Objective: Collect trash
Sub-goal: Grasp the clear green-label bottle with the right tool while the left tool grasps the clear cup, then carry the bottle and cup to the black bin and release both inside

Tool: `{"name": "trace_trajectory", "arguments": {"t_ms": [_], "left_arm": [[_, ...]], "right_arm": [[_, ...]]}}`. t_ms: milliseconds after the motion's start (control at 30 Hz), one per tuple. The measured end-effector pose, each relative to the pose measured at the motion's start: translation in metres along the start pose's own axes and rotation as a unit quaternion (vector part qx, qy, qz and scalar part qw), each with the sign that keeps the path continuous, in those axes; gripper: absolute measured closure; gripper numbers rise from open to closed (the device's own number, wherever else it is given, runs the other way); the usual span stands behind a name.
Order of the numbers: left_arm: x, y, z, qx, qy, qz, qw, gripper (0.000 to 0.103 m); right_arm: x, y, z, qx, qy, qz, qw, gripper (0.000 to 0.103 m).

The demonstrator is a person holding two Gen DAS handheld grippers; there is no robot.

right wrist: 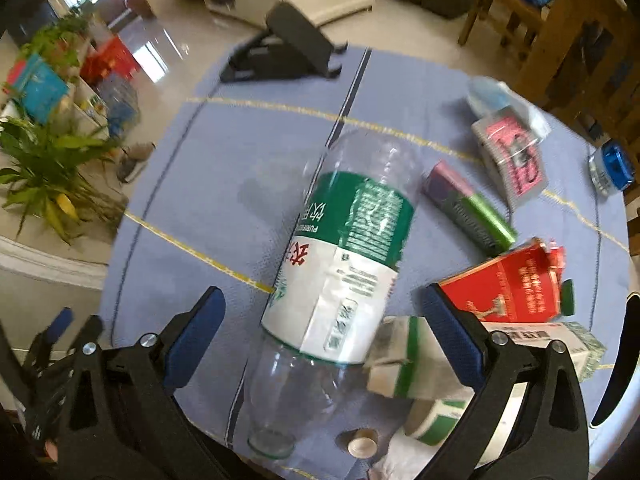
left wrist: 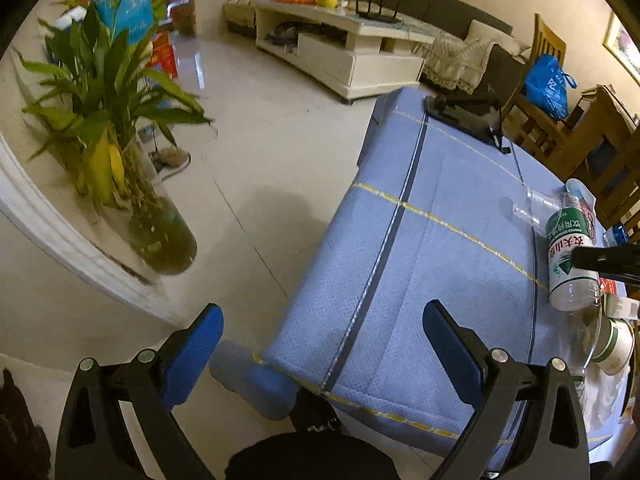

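Note:
An empty clear water bottle (right wrist: 340, 272) with a green and white label lies on its side on the blue tablecloth (right wrist: 200, 184). My right gripper (right wrist: 323, 294) hangs over it, open, a pad on each side of the bottle and neither touching. To the right of the bottle lie a red carton (right wrist: 508, 284), a green and white box (right wrist: 400, 360), a paper cup (right wrist: 436, 420) and a bottle cap (right wrist: 362, 442). My left gripper (left wrist: 323, 312) is open and empty above the cloth's near left edge. From there the bottle (left wrist: 568, 248) shows at far right.
Further packs (right wrist: 512, 160), a green tube (right wrist: 468, 208) and a blue-lidded jar (right wrist: 614, 168) lie at the back right. A black stand (right wrist: 288, 48) sits at the far edge. A potted plant (left wrist: 120, 120) stands left on a ledge; wooden chairs (left wrist: 544, 120) are behind the table.

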State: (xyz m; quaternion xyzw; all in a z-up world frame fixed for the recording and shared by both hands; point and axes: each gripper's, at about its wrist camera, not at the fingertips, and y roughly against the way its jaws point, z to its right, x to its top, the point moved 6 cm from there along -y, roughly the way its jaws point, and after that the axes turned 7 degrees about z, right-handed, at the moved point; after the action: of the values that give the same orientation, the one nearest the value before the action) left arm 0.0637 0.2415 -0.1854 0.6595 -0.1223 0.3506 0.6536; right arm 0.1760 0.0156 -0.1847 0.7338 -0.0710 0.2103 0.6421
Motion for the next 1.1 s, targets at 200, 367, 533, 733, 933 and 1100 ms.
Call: {"name": "trace_trajectory", "arguments": {"t_ms": [200,367,533,733,933,1100], "left_arm": [[0.010,0.016,0.015,-0.019,-0.033,0.040,0.9985,0.007],[0.029,0.015,0.060,-0.070,-0.075,0.049,0.9936,0.007],[0.047,-0.001,0.128,-0.122,-0.121,0.043,0.9842,0.007],[0.054,-0.054,0.205,-0.135,-0.154,0.006,0.9788,0.007],[0.052,-0.098,0.226,-0.093,-0.159,-0.012,0.9827,0.019],[0.053,-0.100,0.217,-0.070,-0.162,-0.011,0.9843,0.088]], "right_arm": [[-0.002,-0.013,0.013,0.004,-0.030,-0.018,0.999,0.034],[0.001,0.021,0.030,0.052,-0.078,0.019,0.995,0.036],[0.005,0.066,0.059,0.131,-0.143,0.079,0.978,0.036],[-0.007,0.125,0.115,0.158,-0.181,0.167,0.956,0.037],[-0.035,0.152,0.155,0.171,-0.188,0.206,0.945,0.037],[-0.052,0.170,0.191,0.194,-0.203,0.230,0.932,0.037]]}}
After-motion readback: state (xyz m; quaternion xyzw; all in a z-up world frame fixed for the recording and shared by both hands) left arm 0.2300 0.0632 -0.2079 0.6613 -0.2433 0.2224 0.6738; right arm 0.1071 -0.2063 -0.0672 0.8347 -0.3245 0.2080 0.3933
